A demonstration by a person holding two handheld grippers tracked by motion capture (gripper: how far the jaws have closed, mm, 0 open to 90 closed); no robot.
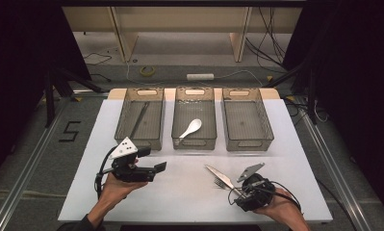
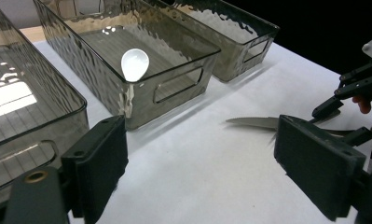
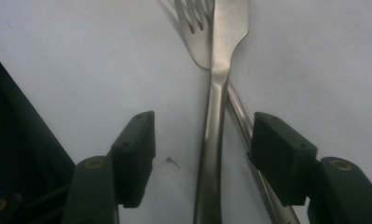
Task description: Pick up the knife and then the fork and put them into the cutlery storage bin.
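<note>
A steel knife [image 1: 217, 173] lies across a fork [image 1: 221, 183] on the white table, front right. My right gripper [image 1: 236, 190] is low over their handles. In the right gripper view the knife handle [image 3: 214, 140] and the fork handle [image 3: 239, 114] run between its jaws. The left pad stands clear of the knife, so the right gripper [image 3: 204, 128] is open. My left gripper [image 1: 152, 160] hovers front left, turned toward the cutlery. Its jaws are wide apart and nothing is between them, and the left gripper [image 2: 204, 140] is open. The knife blade [image 2: 253, 122] shows past them.
Three clear smoky bins stand in a row at the back. The left bin [image 1: 127, 139] holds a thin dark stick [image 1: 138, 119]. A white spoon [image 1: 191, 128] lies in the middle bin [image 1: 194, 144]. The right bin [image 1: 249, 143] has nothing in it.
</note>
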